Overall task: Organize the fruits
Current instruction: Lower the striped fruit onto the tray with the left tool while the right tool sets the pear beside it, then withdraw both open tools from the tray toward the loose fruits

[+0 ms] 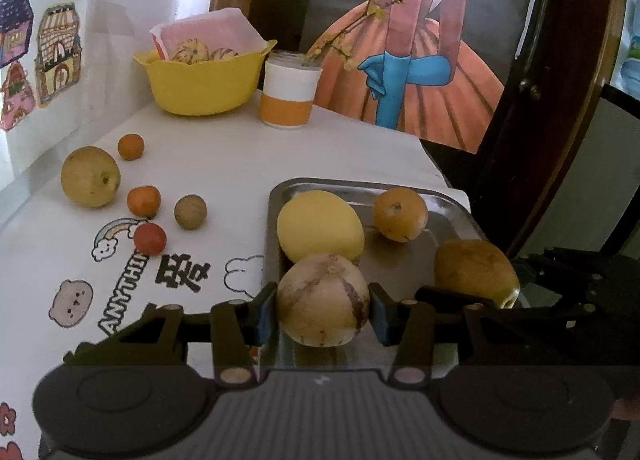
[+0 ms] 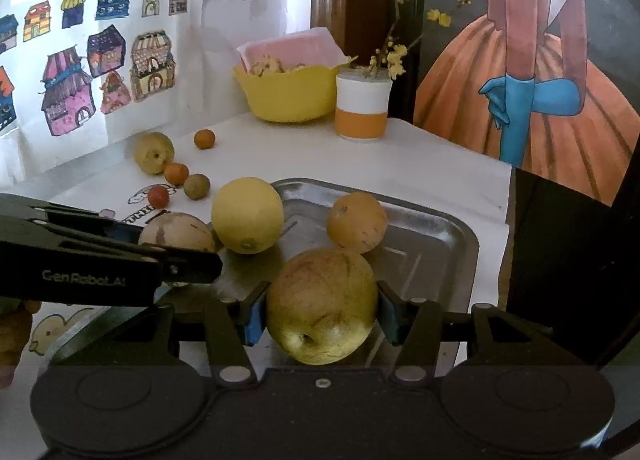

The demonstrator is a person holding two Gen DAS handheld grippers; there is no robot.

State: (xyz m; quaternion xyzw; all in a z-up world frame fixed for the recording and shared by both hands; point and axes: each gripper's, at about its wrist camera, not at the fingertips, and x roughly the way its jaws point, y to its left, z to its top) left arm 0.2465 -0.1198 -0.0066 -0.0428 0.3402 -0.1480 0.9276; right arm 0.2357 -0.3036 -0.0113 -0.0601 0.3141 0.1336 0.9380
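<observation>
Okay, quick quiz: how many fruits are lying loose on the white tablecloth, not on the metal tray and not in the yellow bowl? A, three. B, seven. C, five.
C: the left wrist view shows five on the cloth: a pear, two small oranges, a brown round fruit and a red one.

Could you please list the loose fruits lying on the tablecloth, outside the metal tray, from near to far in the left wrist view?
Red tomato → round brown fruit → nearer small orange → large yellow-green pear → farther small orange.
</observation>
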